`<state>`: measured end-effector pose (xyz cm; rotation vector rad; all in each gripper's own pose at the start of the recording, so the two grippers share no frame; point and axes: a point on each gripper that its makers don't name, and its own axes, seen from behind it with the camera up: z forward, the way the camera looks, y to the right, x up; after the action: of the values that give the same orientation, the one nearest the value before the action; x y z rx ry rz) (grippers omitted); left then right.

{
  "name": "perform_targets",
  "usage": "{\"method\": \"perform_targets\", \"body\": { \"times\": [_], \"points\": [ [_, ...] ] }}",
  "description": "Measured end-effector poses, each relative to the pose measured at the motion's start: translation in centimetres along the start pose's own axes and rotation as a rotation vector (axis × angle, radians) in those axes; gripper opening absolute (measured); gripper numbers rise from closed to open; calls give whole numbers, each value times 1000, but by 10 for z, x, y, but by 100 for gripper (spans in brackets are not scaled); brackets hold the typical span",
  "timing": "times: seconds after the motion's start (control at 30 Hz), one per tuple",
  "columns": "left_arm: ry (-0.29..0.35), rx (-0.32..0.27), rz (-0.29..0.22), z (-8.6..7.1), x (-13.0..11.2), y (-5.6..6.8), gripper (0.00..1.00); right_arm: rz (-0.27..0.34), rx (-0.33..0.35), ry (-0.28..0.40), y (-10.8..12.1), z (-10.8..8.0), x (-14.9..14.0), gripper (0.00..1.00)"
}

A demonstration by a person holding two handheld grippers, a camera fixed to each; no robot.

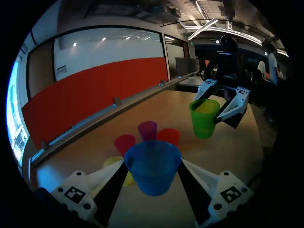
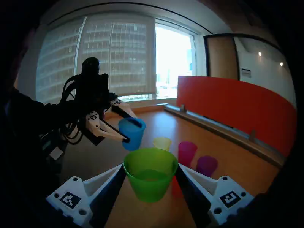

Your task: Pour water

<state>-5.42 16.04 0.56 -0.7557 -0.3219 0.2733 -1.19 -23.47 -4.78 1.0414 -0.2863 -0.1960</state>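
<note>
Grip level: left hand-held gripper [image 1: 152, 162] clamps blue cup [image 1: 153, 173], right hand-held gripper [image 2: 151, 167] green cup [image 2: 150, 180].

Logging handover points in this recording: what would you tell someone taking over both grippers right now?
Left gripper: jaws shut on the blue cup, held upright.
Right gripper: jaws shut on the green cup, upright, apparently with some liquid in it.
The yellow cup, pink cup, purple cup and orange cup stand grouped on the table.
Done: both cups grasped.
Left: bring them together and pour; neither is tilted yet.
</note>
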Motion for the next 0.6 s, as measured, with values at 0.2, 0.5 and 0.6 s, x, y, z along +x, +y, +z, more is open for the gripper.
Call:
{"method": "perform_targets", "body": {
  "times": [0.2, 0.5, 0.6],
  "points": [
    [-44, -27, -8, 11, -18, 6, 87, 1, 2, -32, 4, 1, -11, 91],
    [-124, -63, -7, 26, -48, 12, 87, 12, 0, -68, 14, 1, -27, 91],
    [-151, -74, -9, 31, -57, 13, 87, 14, 1, -73, 15, 2, -29, 91]
  ]
}}
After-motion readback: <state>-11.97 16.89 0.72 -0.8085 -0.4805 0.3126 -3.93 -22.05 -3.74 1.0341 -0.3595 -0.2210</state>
